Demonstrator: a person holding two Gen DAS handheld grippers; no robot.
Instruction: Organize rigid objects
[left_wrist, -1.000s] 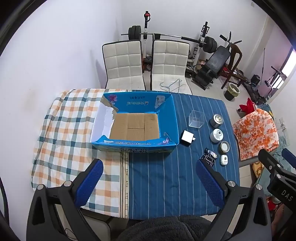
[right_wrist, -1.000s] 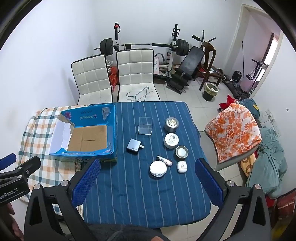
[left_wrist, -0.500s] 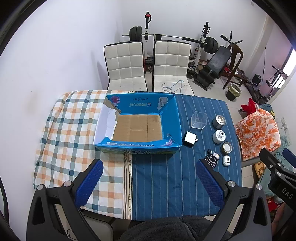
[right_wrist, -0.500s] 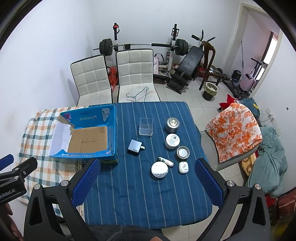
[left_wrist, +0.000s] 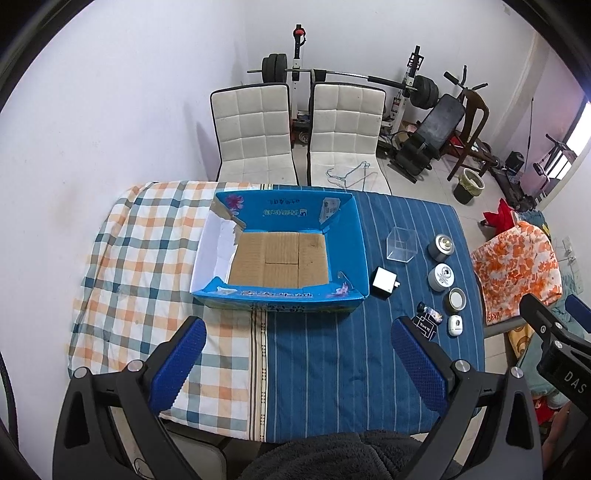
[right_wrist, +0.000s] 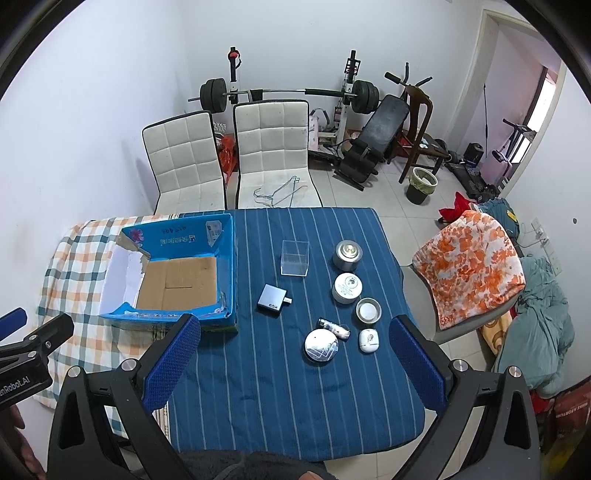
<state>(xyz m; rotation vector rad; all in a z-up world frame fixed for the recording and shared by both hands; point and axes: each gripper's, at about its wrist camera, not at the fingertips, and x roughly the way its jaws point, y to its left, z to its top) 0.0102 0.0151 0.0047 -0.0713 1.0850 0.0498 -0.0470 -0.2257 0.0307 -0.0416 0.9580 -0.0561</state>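
An open blue cardboard box (left_wrist: 354, 236) (right_wrist: 227, 254) with a bare brown floor sits mid-table. To its right on the blue striped cloth lie a clear plastic cube (right_wrist: 294, 257), a grey charger block (right_wrist: 272, 298), a metal tin (right_wrist: 345, 254), a white round jar (right_wrist: 347, 288), a small open tin (right_wrist: 368, 310), a round silver compact (right_wrist: 321, 345), a small tube (right_wrist: 334, 328) and a white oval case (right_wrist: 368, 340). My left gripper (left_wrist: 297, 363) and right gripper (right_wrist: 293, 363) are both open and empty, high above the table's near edge.
Checked cloth (left_wrist: 147, 258) covers the table's left half. Two white chairs (left_wrist: 295, 129) stand behind the table, one with wire hangers. Gym equipment (right_wrist: 369, 140) fills the back. A chair with an orange floral cover (right_wrist: 469, 266) stands right of the table.
Both grippers have pulled up and back a little, so the table looks slightly smaller and farther. Nothing on the table has moved.
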